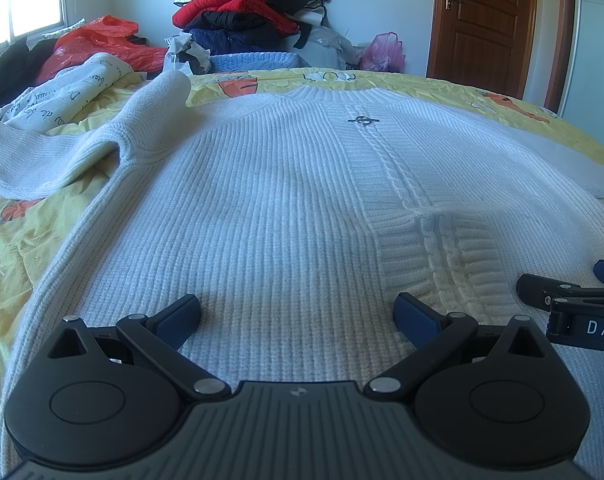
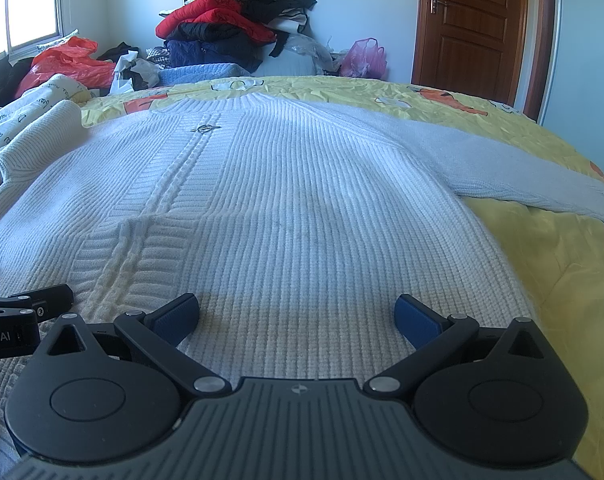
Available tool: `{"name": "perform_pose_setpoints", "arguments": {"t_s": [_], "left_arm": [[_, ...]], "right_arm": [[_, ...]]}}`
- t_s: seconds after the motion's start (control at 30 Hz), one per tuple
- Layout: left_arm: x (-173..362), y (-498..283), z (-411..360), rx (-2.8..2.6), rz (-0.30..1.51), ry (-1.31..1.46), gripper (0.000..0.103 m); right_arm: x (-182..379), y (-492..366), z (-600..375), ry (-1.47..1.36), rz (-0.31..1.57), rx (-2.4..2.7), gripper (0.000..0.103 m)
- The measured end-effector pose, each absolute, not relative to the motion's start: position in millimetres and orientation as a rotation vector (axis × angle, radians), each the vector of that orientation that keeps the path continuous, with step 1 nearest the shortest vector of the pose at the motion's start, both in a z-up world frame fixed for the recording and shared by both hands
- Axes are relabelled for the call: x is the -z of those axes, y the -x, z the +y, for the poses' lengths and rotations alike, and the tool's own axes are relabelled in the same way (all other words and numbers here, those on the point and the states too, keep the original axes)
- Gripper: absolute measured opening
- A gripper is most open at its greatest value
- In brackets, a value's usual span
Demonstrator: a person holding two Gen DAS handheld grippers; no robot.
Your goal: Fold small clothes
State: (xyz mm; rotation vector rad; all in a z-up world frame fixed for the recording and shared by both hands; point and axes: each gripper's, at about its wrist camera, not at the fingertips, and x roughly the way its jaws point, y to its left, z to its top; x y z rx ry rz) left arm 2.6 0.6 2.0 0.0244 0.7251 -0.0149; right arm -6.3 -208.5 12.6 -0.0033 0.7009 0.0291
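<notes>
A white ribbed knit sweater (image 1: 269, 200) (image 2: 302, 200) lies flat, front up, on a yellow bedspread, collar at the far end. A cable band runs down its middle under a small metal emblem (image 1: 364, 120) (image 2: 205, 128). Its left sleeve (image 1: 81, 140) is bunched up. Its right sleeve (image 2: 502, 168) stretches out to the side. My left gripper (image 1: 297, 314) hovers open over the hem, left of the cable band. My right gripper (image 2: 297, 314) hovers open over the hem, right of the band. Each gripper shows at the edge of the other's view. Nothing sits between either pair of fingers.
The yellow bedspread (image 2: 542, 264) with orange prints extends right and left of the sweater. A printed cloth (image 1: 61, 92) lies at the far left. Beyond the bed stand a heap of clothes (image 1: 245, 12), red plastic bags (image 1: 101, 44), a pink bag (image 1: 384, 52) and a brown door (image 1: 482, 24).
</notes>
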Motion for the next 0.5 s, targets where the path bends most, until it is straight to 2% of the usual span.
{"name": "perform_pose_setpoints", "arguments": {"t_s": [0.5], "left_arm": [[-2, -2, 1, 0.015, 0.725, -0.024, 0.103]], "right_arm": [[-14, -13, -213, 0.045, 0.723, -0.080, 0.103]]}}
